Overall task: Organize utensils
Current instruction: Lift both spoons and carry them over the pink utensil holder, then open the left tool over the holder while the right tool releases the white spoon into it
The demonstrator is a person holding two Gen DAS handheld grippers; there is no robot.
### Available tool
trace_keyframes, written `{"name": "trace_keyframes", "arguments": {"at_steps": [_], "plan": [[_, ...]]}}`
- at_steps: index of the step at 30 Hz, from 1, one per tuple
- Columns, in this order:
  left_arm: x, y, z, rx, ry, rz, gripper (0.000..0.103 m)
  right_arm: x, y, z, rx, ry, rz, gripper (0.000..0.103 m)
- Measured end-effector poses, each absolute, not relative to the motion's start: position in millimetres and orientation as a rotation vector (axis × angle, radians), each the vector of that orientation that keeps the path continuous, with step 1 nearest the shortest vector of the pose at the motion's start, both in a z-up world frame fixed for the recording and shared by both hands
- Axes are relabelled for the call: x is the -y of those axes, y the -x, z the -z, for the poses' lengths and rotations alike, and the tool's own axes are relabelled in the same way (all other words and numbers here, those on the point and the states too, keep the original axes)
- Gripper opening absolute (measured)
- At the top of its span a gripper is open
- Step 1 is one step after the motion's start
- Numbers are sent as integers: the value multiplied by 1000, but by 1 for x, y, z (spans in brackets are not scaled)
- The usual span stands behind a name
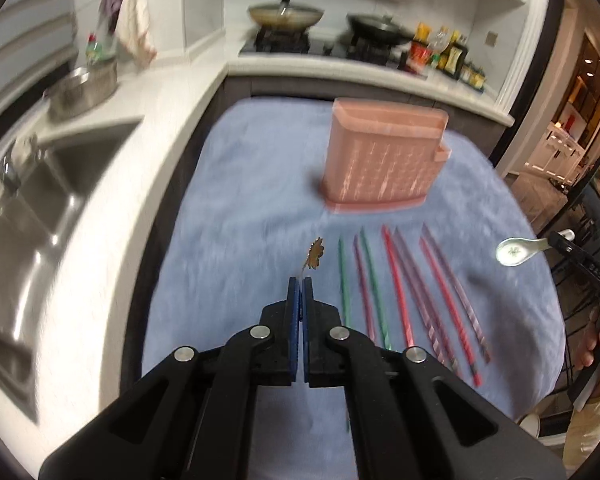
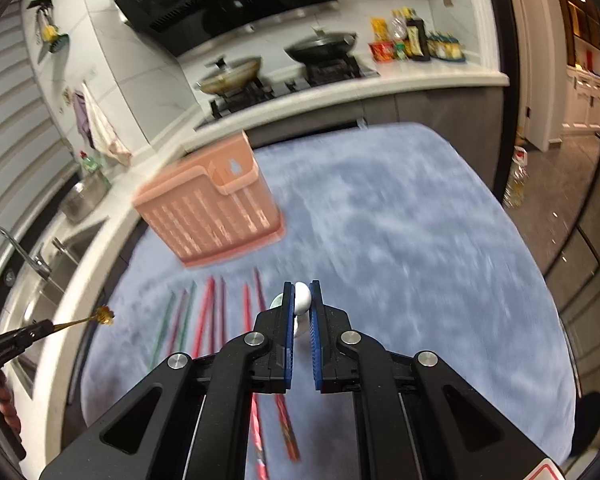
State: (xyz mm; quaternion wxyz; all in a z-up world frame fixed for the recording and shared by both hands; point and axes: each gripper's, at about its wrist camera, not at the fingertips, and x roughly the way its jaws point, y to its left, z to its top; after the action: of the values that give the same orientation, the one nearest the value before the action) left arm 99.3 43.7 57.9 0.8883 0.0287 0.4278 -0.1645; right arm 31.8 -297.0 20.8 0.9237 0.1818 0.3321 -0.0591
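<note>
Counter (image 1: 228, 216) under blue cloth. Pink caddy (image 1: 384, 160) upright at far side, open top up, ahead of both grippers: ahead-right of left, ahead-left of right. Looks about equally near to both; hard to call.

Chopsticks (image 1: 400, 292) in a row on cloth between caddy and grippers, long axes running near-to-far, toward the caddy.

Left gripper (image 1: 300, 280) clamped shut on thin handle of gold flower spoon (image 1: 315, 254), held clear of cloth, bowl end forward toward caddy.

Right gripper (image 2: 301, 286) closed on white ceramic spoon (image 2: 302, 300), also airborne, sticking out sideways in left view.

Likely next: carry both over caddy, tip handles vertical, drop in. Slot choice not readable from here.
</note>
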Motion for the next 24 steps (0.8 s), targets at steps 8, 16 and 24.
{"name": "trace_keyframes", "arguments": {"at_steps": [8, 16, 24], "plan": [[1, -154, -129, -745, -86, 411, 1, 297, -111, -82, -544, -282, 105, 8], [44, -214, -124, -788, -133, 418, 1, 290, -188, -84, -554, -267, 87, 8], [56, -238, -87, -862, -197, 388, 1, 278, -230, -44, -647, -267, 62, 8]]}}
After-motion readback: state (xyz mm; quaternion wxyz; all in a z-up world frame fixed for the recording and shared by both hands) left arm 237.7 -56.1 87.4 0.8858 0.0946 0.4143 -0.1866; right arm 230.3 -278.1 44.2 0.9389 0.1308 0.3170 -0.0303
